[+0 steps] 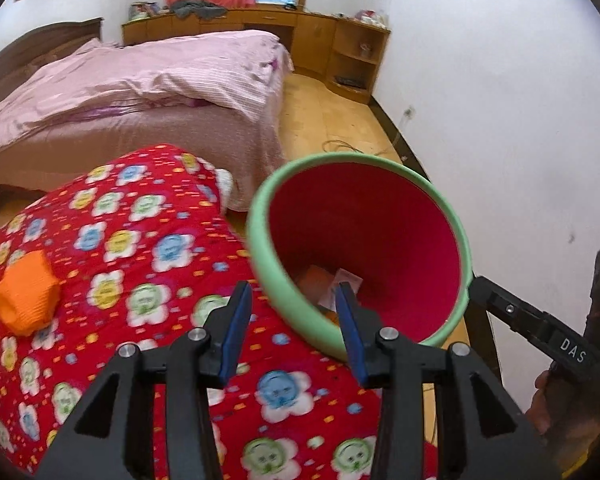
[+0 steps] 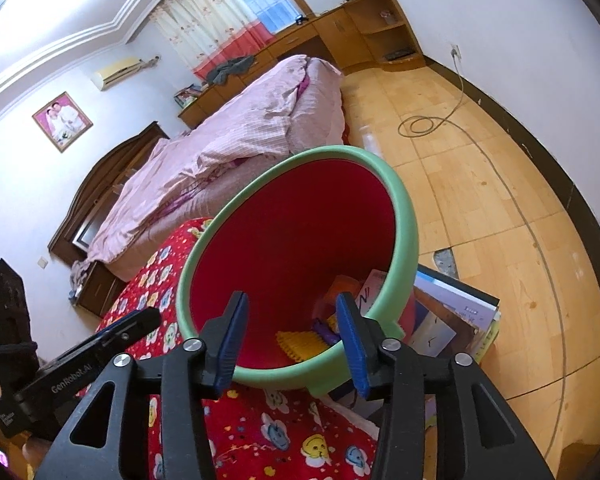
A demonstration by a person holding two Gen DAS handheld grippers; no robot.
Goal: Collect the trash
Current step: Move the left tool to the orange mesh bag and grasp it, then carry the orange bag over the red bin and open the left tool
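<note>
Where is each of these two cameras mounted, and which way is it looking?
Left wrist view: sits on the left gripper, looking down past its open fingers at the red quilt, orange wad and bin; the right gripper and a hand show at the right edge.
Right wrist view: sits on the right gripper, looking into the bin; the left gripper shows at left.
Shared: bin, quilt, pink bed.
</note>
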